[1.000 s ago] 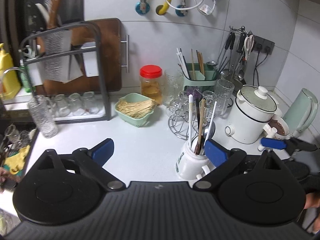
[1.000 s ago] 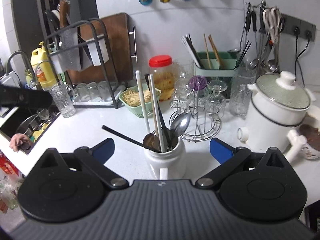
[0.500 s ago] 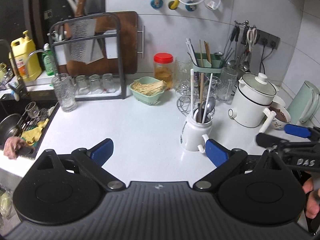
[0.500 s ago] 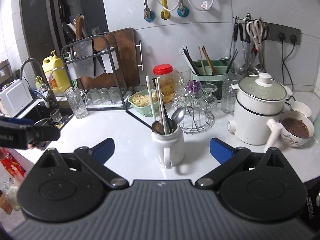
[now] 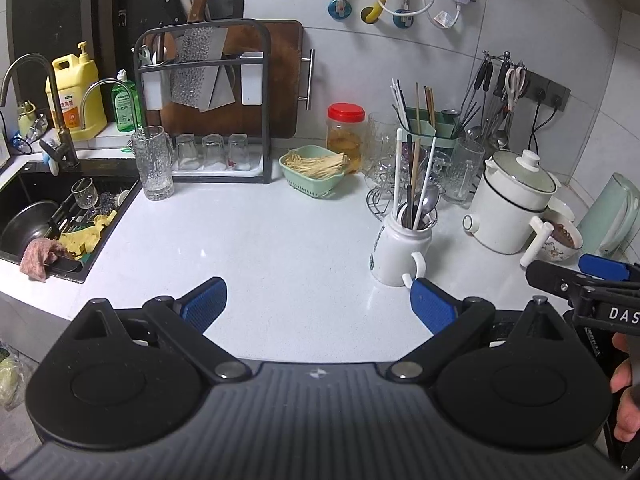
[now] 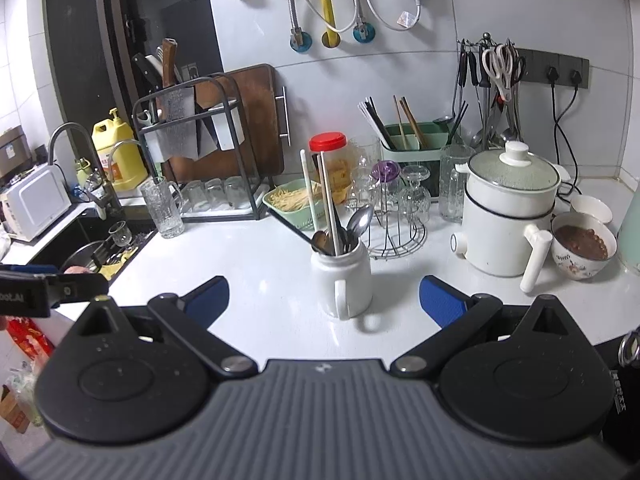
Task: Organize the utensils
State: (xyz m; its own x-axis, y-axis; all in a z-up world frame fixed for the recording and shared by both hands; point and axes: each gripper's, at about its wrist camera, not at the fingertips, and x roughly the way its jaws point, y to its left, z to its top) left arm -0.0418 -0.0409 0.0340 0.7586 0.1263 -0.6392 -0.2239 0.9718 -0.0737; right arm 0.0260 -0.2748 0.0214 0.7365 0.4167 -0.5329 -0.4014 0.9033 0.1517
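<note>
A white mug (image 5: 398, 250) (image 6: 342, 276) stands on the white counter, stuffed with white, wooden and black chopsticks and metal spoons (image 6: 359, 220). My left gripper (image 5: 318, 300) is open and empty, low over the counter's front, with the mug just beyond its right finger. My right gripper (image 6: 324, 294) is open and empty too, with the mug standing between and beyond its blue pads. A green utensil caddy (image 5: 430, 128) (image 6: 416, 140) with chopsticks sits at the back wall. The right gripper's tip (image 5: 576, 276) shows at the right of the left wrist view.
A white electric pot (image 6: 506, 216), a bowl of dark food (image 6: 582, 246) and a green kettle (image 5: 610, 216) stand at the right. A wire glass rack (image 6: 394, 216), a green basket (image 5: 314, 170), a knife rack (image 5: 202, 100) and a sink (image 5: 44, 224) lie behind and left.
Both grippers have pulled back from the mug and risen, so the mug looks smaller and farther. Both stayed open and empty.
</note>
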